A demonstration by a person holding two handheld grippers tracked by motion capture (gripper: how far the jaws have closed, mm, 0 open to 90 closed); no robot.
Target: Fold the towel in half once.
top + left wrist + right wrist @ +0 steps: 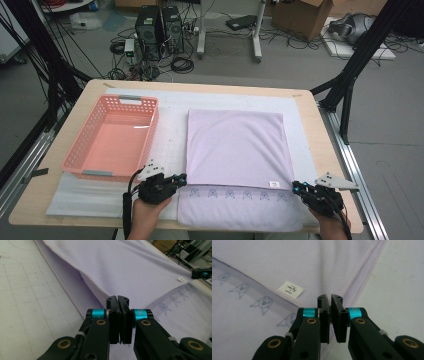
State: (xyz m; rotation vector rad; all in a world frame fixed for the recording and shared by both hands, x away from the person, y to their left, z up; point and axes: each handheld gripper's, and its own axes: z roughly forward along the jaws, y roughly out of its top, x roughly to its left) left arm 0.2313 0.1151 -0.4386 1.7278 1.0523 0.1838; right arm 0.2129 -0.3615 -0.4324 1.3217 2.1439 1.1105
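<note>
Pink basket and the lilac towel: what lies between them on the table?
Nothing stands between the pink basket and the lilac towel; the stretch is a bare strip of the white mat, seen in the high view.

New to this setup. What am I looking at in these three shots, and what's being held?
There is no robot arm here: a person stands at the table and holds a hand-held pair of tongs in each hand. The high view looks down from above the person's side, with the left tongs and the right tongs coming in from the bottom. The other two pictures come from small cameras riding on each pair of tongs, looking along its black jaws.

On the table lies a white mat, a pink basket and a lilac towel folded once, its upper layer stopping short of the near edge. A white label sits near the right corner of that layer.

Each pair of tongs is shut on a near corner of the upper layer: left, right.
</note>
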